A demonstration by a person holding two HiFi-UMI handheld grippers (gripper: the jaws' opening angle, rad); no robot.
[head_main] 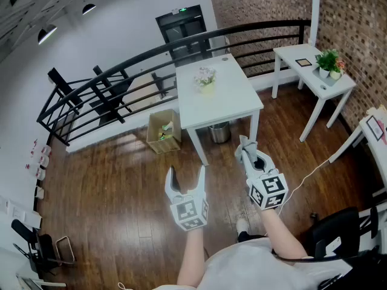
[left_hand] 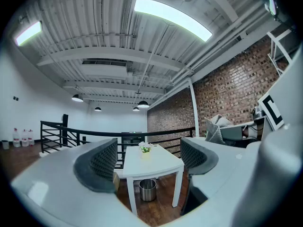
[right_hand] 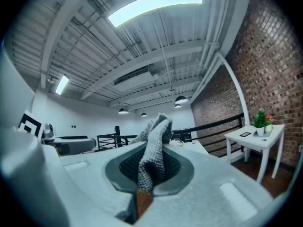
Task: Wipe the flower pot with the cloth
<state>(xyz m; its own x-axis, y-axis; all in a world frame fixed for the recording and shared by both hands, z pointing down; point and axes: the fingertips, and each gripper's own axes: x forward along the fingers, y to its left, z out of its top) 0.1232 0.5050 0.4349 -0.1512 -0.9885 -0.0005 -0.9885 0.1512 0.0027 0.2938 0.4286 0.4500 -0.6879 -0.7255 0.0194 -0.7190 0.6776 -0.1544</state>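
Observation:
A small pale pot with light flowers (head_main: 206, 87) stands on the white table (head_main: 239, 104) ahead of me, also seen in the left gripper view as the flower pot (left_hand: 145, 152). My right gripper (head_main: 247, 151) is shut on a grey knitted cloth (head_main: 243, 144), held in the air short of the table's near edge. In the right gripper view the cloth (right_hand: 154, 143) sticks up from between the closed pads. My left gripper (head_main: 186, 174) hangs over the wooden floor to the left, its jaws apart with nothing between them, the table showing through the gap (left_hand: 147, 159).
Under the table stands a metal bin (head_main: 219, 133), beside it a cardboard box (head_main: 164, 130). A black railing (head_main: 121, 71) runs behind. A second white table (head_main: 305, 56) at the right carries potted plants (head_main: 329, 62). A black chair (head_main: 338, 231) is at my right.

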